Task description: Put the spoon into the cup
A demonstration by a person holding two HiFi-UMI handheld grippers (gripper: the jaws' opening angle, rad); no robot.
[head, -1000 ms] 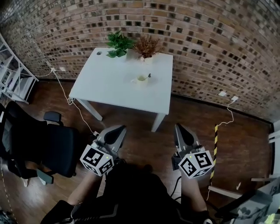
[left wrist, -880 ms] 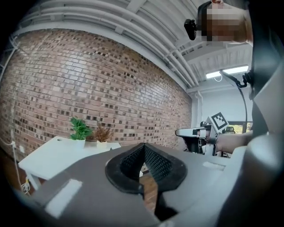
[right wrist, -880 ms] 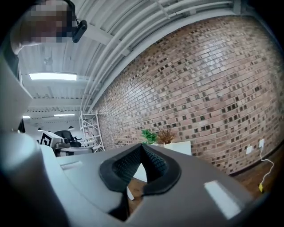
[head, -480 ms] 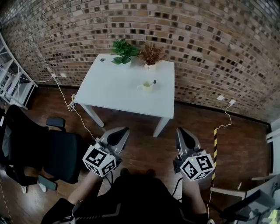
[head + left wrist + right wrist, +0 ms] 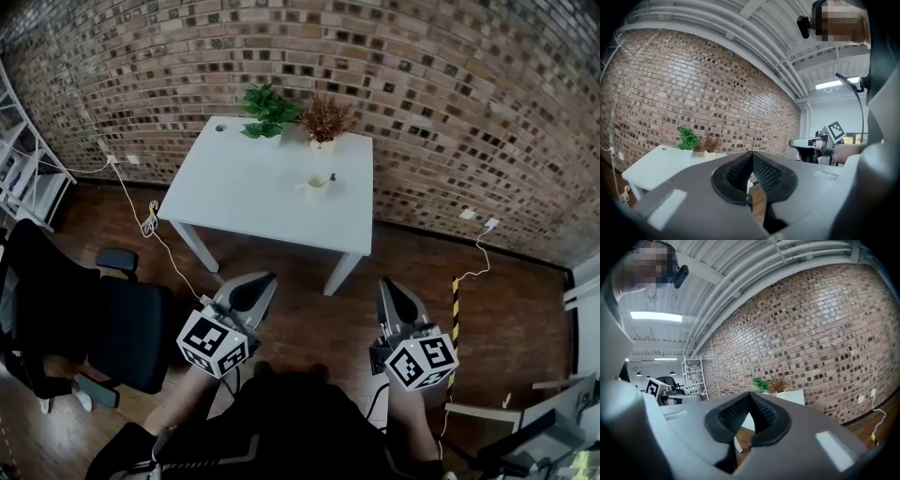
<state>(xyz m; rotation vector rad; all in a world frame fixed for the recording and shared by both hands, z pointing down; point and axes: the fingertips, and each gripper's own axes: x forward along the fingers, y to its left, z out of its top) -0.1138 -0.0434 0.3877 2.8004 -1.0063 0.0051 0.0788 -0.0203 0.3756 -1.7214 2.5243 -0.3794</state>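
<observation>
One spoon [image 5: 330,177] is showing as a dark stub at the right rim of the one cup [image 5: 315,187] (too small to tell whether it's inside, or how it's lying), both sitting on the table's [image 5: 244,187] right half. Two plants [image 5: 267,110] are standing at the table's far edge. The left gripper [image 5: 257,283] and right gripper [image 5: 390,289] are hanging well short of the table, each closed on nothing. The cup is lying ahead between them, neither clearly nearer.

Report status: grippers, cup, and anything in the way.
Left gripper shut, empty; right gripper shut, empty. Cup on white table, far ahead; spoon unclear. Black chair at left, not blocking.
</observation>
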